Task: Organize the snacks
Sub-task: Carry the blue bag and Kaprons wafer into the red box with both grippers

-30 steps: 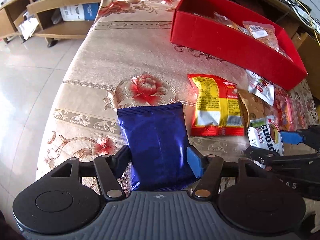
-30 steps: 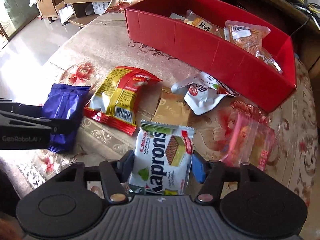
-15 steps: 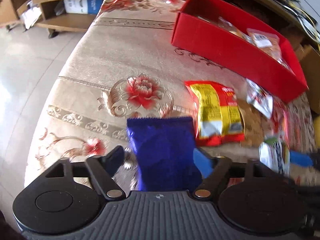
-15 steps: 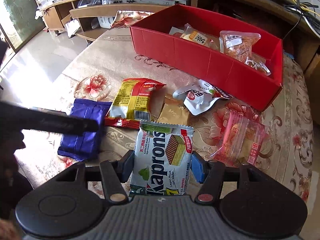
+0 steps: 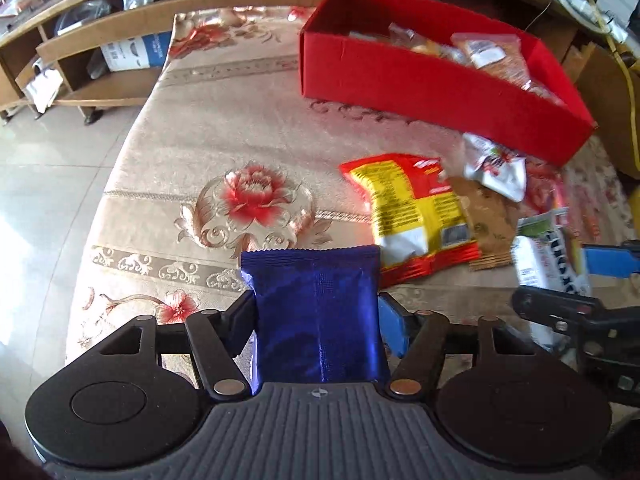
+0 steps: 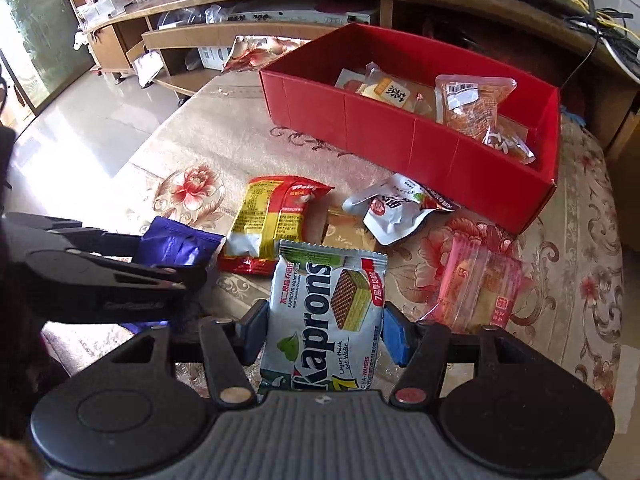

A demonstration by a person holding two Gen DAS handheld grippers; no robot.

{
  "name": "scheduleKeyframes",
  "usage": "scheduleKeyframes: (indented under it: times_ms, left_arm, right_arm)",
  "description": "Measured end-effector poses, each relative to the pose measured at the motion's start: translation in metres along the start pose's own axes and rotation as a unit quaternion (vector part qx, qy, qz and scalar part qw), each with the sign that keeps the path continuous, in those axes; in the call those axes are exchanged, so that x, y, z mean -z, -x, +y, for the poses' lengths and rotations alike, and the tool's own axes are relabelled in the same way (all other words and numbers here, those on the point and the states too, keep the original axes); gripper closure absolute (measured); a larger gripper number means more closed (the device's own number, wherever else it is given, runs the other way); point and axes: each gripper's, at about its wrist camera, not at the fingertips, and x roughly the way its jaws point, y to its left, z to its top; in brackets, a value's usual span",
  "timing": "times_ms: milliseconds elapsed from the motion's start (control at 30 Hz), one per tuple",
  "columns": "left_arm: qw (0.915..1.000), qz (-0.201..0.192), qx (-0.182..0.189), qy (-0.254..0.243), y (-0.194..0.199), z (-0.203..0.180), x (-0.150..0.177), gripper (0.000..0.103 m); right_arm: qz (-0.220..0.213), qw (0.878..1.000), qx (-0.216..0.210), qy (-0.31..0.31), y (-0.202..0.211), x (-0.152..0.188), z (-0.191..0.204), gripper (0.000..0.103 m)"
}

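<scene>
- blue foil packet [image 5: 316, 312] sits clamped between the two fingers of the left gripper [image 5: 318, 322], which are drawn in against its sides; the packet stands up off the floral tablecloth [image 5: 224, 128].
- white kaprons wafer pack [image 6: 326, 312] is pinched the same way by the right gripper [image 6: 324, 330], fingers pressed to both its edges, about the pack's width apart.
- just beyond both lie a red and yellow snack bag [image 6: 276, 220], a tan sachet [image 6: 348, 232] partly under it, a white pouch [image 6: 396, 210] and a pink clear-wrapped pack [image 6: 480, 284], all loose on the cloth.
- farther back, the red box [image 6: 400, 140] rests on the table with several wrapped snacks inside, near its right end.
- wooden shelves [image 5: 100, 40] stand behind the table.
</scene>
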Motion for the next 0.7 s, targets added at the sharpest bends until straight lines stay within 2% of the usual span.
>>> scheduleKeyframes:
  times_ms: [333, 700]
  left_arm:
    - [0.9987, -0.025, 0.045, -0.007, 0.02, -0.016, -0.01, 0.033]
    - [0.9967, -0.052, 0.058, -0.023, 0.024, -0.033, -0.037, 0.033]
  right_arm:
    - [-0.022, 0.999, 0.015, -0.02, 0.008, -0.012, -0.013, 0.047]
    - [-0.05, 0.997, 0.029, -0.045, 0.019, -0.031, -0.032, 0.047]
